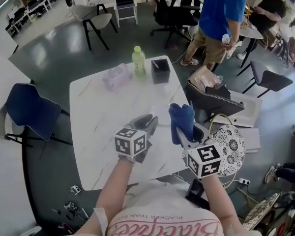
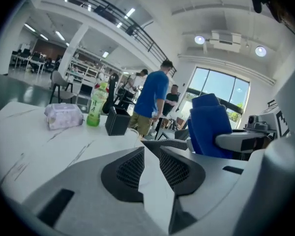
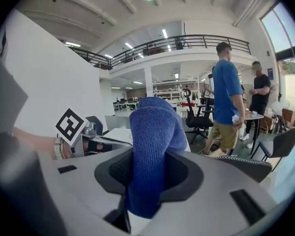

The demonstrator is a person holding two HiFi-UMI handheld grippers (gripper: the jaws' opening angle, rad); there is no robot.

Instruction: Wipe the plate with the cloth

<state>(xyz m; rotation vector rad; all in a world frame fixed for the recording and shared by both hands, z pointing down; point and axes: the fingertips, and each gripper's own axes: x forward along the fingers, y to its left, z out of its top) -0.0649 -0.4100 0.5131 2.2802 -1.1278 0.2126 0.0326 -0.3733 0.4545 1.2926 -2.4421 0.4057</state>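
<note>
You're in a large open-plan office: a rolling office chair (image 1: 173,14) on a grey floor (image 1: 54,43), rows of desks (image 2: 29,60) far off, a railed mezzanine (image 3: 187,41) overhead, tall windows (image 2: 221,90), and people (image 1: 221,14) standing near your white bench (image 1: 98,146).

Bright ceiling light, fisheye-warped edges

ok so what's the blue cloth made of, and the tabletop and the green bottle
Blue cloth: soft matte fabric, probably microfibre or a fine knit; tiny ribbed loops show up close.
Tabletop: white with thin grey veins and a smooth, faintly shiny face; marble or a marble-look slab, can't tell which.
Green bottle: likely thin translucent plastic, since light passes through the green body.
</note>
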